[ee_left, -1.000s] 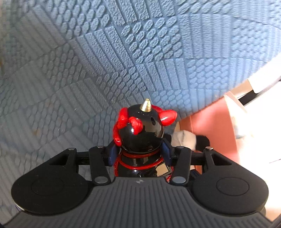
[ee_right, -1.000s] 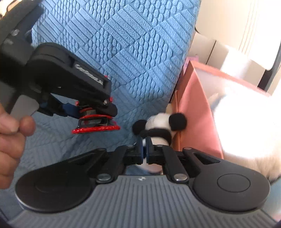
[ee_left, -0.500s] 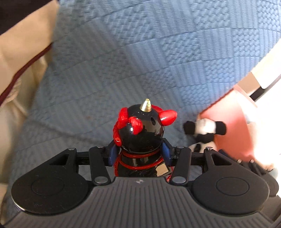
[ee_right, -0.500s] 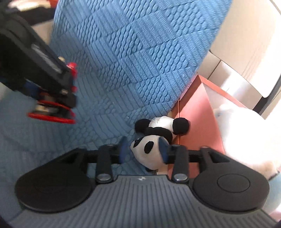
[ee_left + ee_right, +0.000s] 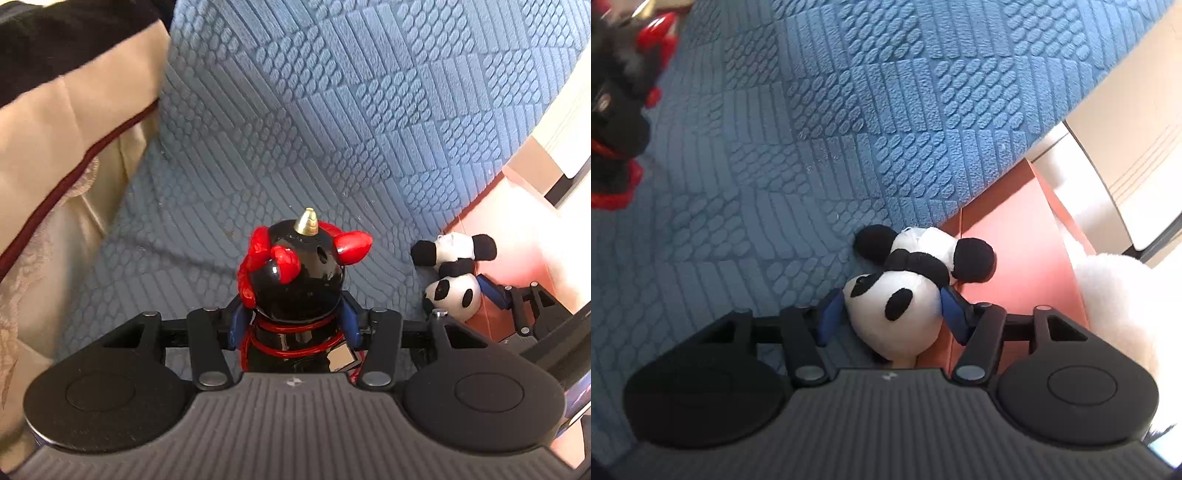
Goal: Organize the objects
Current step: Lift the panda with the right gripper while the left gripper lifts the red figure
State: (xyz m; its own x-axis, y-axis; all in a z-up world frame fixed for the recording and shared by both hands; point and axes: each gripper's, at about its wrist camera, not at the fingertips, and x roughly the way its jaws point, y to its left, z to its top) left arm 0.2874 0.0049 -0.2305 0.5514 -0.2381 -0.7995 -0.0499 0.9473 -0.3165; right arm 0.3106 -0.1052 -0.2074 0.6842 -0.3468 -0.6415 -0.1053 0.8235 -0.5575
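Right wrist: panda plush [image 5: 897, 302] between opening right gripper [image 5: 890, 317] jaws

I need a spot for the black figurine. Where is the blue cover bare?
Bare: the blue cover between the beige pillow and the pink box, ahead of the figurine. Crowded: by the box, where the toy panda and right gripper sit.

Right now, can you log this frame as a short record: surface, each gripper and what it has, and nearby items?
surface: blue textured fabric cushion
left gripper: shut on glossy black figurine with red horns and a gold spike
right gripper: jaws opening, small black-and-white plush panda between them, pads not pressing
beside panda: salmon-pink box
in box: white fluffy plush
left edge: beige pillow with dark red piping
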